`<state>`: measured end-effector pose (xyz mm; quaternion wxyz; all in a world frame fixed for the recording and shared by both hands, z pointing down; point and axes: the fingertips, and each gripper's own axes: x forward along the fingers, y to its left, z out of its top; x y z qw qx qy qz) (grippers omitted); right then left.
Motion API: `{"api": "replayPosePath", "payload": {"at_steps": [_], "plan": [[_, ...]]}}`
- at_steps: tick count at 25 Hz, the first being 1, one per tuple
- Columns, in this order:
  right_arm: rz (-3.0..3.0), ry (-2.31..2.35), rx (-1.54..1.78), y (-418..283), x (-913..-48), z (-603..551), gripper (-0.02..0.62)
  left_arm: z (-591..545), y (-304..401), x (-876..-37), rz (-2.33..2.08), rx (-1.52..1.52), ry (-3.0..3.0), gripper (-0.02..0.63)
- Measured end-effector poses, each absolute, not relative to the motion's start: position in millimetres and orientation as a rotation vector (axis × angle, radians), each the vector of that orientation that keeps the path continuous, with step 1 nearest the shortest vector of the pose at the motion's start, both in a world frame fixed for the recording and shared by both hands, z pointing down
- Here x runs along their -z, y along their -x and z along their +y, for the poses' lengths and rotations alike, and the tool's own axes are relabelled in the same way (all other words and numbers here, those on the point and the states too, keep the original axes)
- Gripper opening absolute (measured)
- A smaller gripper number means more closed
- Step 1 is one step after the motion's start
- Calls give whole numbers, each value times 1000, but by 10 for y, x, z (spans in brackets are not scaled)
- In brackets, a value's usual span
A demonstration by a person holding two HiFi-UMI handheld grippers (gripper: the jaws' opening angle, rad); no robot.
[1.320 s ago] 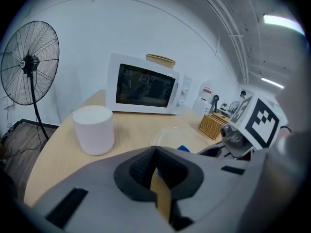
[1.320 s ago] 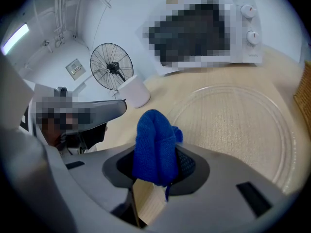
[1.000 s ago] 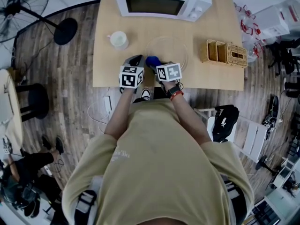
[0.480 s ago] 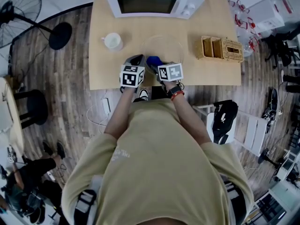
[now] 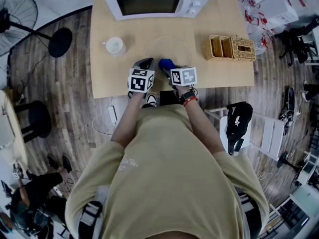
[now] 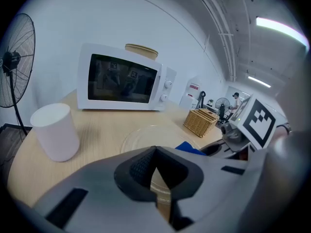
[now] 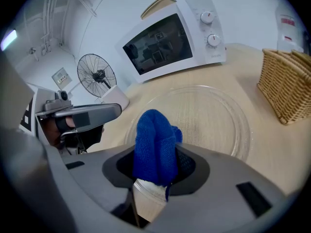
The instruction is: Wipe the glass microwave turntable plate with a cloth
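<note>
Wood-plank flooring [image 5: 55, 98] is surrounding a light wooden table [image 5: 112, 78], at whose near edge a person in a tan shirt [image 5: 164, 173] is standing with both arms stretched forward. At the far edge of the table a white microwave [image 5: 154, 3] is sitting with its door shut, and in front of it the clear glass turntable plate [image 5: 172, 48] is lying flat on the tabletop, roughly in the middle. A white cup [image 5: 114, 46] is standing to the left of the plate, apart from it, and a wicker basket [image 5: 232, 48] is resting to the right, also apart. The right gripper [image 7: 150, 178] is clenching a blue cloth [image 7: 155, 144] between its jaws; the cloth is bunching up out of them and is hanging over the near rim of the plate, though whether it is touching the glass cannot be told. The left gripper [image 6: 155, 174] is hovering just beside it on the left, near the plate's near-left rim, with its jaws pressed together and nothing showing between them; the edge of the glass is only showing through the notch behind them. Both marker cubes are sitting close together above the table's near edge. A floor fan [image 5: 20, 9] is standing off to the left of the table.
</note>
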<state>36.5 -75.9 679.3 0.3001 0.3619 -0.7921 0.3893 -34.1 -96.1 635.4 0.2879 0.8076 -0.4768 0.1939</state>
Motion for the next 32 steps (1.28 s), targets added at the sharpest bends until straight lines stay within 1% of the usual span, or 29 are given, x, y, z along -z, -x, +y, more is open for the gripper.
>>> {"api": "replayPosePath", "payload": {"at_steps": [19, 32], "plan": [[-2066, -1134, -1076, -951, -6787, -838, 149, -965, -101, -6400, -1141, -567, -2220, 18], [-2023, -1263, -1093, -1324, -6801, -884, 149, -940, -186, -6443, -1108, -596, -2228, 18]]}}
